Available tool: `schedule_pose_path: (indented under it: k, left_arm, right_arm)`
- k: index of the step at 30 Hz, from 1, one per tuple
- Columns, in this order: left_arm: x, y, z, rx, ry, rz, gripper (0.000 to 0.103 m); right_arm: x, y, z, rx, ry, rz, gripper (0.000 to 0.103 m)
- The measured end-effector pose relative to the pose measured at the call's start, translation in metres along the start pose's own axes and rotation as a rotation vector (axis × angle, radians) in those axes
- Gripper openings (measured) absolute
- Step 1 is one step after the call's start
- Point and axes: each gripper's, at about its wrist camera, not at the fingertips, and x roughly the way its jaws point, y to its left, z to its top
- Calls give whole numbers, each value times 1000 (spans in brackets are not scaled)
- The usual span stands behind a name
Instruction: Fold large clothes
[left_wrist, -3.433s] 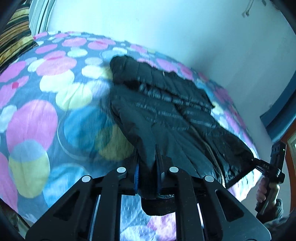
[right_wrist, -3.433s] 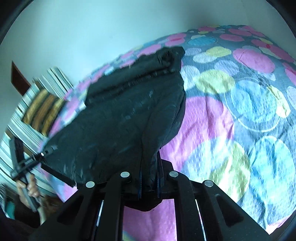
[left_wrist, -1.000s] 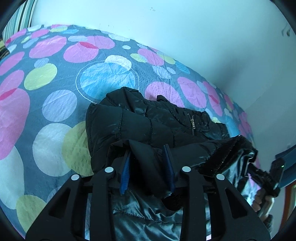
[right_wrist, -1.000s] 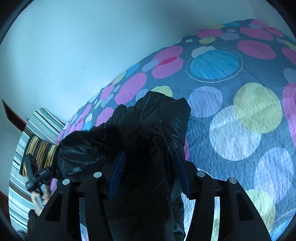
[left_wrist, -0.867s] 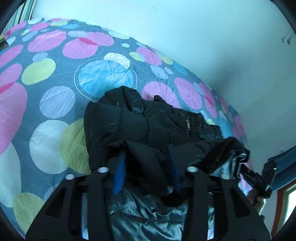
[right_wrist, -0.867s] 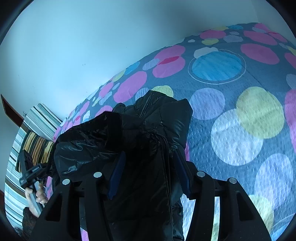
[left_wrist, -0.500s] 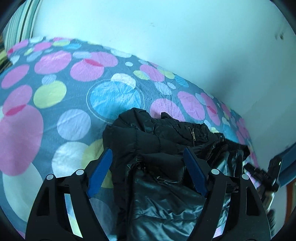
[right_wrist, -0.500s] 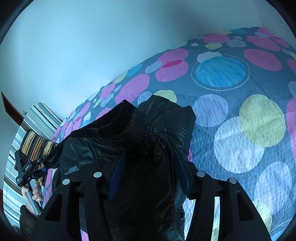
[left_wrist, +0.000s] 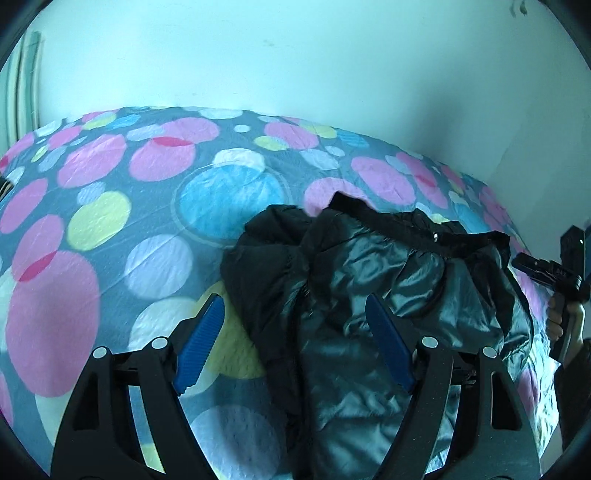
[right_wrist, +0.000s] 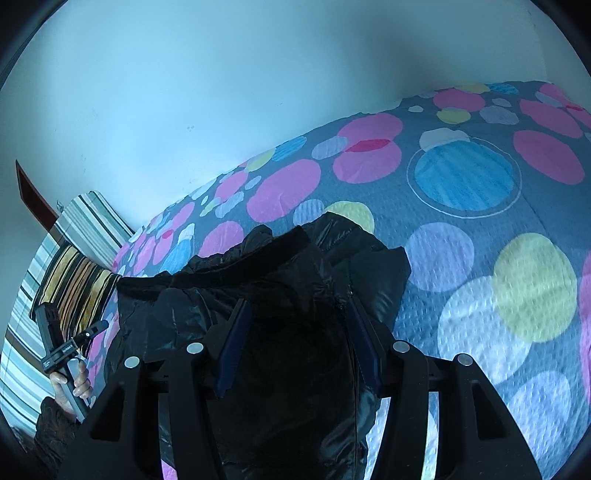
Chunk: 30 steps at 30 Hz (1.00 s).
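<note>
A black puffer jacket (left_wrist: 373, 295) lies folded over on itself on the polka-dot bedspread (left_wrist: 110, 221), its shiny lining facing up. My left gripper (left_wrist: 293, 332) is open and empty, its blue pads spread wide just above the jacket's left edge. My right gripper (right_wrist: 297, 343) is open too, its pads astride the jacket (right_wrist: 288, 280) without pinching it. The right gripper also shows at the right edge of the left wrist view (left_wrist: 546, 269), and the left gripper at the left edge of the right wrist view (right_wrist: 70, 343).
A pale wall (left_wrist: 295, 55) runs behind the bed. A striped pillow (right_wrist: 74, 280) and striped cloth (right_wrist: 88, 218) lie at the bed's far end. The bedspread (right_wrist: 498, 277) spreads out to the right of the jacket.
Both grippers carried the jacket's hem up over its top half and let go. The left jaws have opened wide and drawn back; the right jaws stay open over the fold.
</note>
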Motion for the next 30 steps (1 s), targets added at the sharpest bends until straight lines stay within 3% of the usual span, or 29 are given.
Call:
schedule_pose_path:
  k: [8,9,10,13,14,16,18,22,26,30]
  left_arm:
    - [48,-20,34,58,90,-23,78]
    - [53,-23,35,73,101,-13,74]
    - [57,-26,35,83,113,-12,63]
    - [65,-31,35,95,137,-3,42]
    - [67,-34,34,116,137,17,38]
    - [65,-38,33,142,122,49,24]
    - [57,-44,34,156,95,70,15]
    - [45,-60,45,211,38,143,11]
    - [44,-64,67,198,-19,212,11]
    - [74,-53,84,137,21,262,11]
  right_arm:
    - [28,4,23,-40,42,-13,54]
    - [33,6,25,-51,49,-14,55]
    - [38,8,27,-67,56,-21,56]
    - [48,12,27,-102,67,-43,53]
    - [51,15,26,-123,71,-67,49]
    - [52,19,22,-161,63,-108,27]
    - [48,21,20,-170,46,-110,19]
    - [34,35,27,-198,-11,-119,12]
    - [31,52,46,-234,-69,-143,11]
    - [58,50,71,-190,-59,-157,11]
